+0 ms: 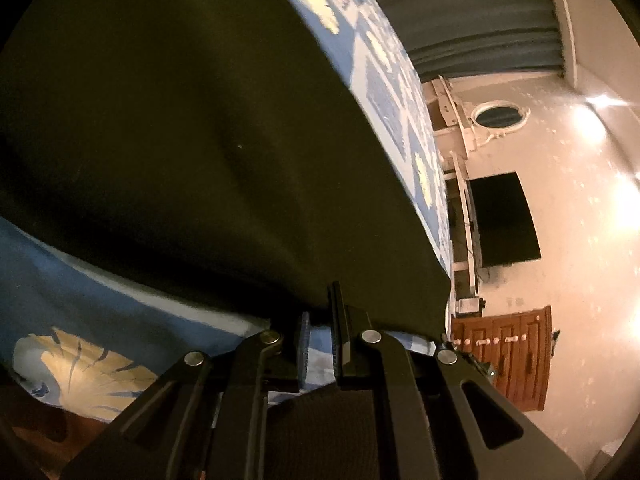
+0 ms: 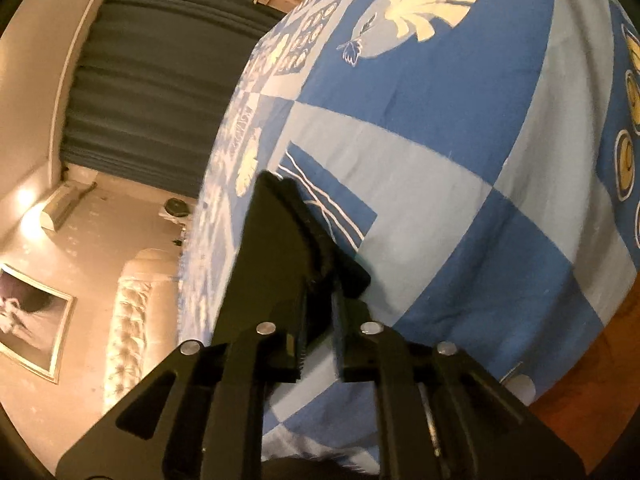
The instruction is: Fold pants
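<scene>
Bedspread [image 2: 460, 184] | left tool [image 1: 320, 320] clamps pants [image 1: 180, 140] | right tool [image 2: 318, 280] tilted down, pinching cloth

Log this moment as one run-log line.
left gripper: shut on dark pants | right gripper: gripping pants corner | surface: blue patterned bedspread

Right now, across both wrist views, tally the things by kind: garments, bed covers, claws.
Dark fabric pants: 1
Blue-and-white patterned bedsheet: 1
Black two-finger claws: 2 (left claw, right claw)
Total: 4

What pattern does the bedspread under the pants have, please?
Blue and pale-blue patchwork blocks with cream shell motifs on the bedspread, clearest in the right wrist view.
</scene>
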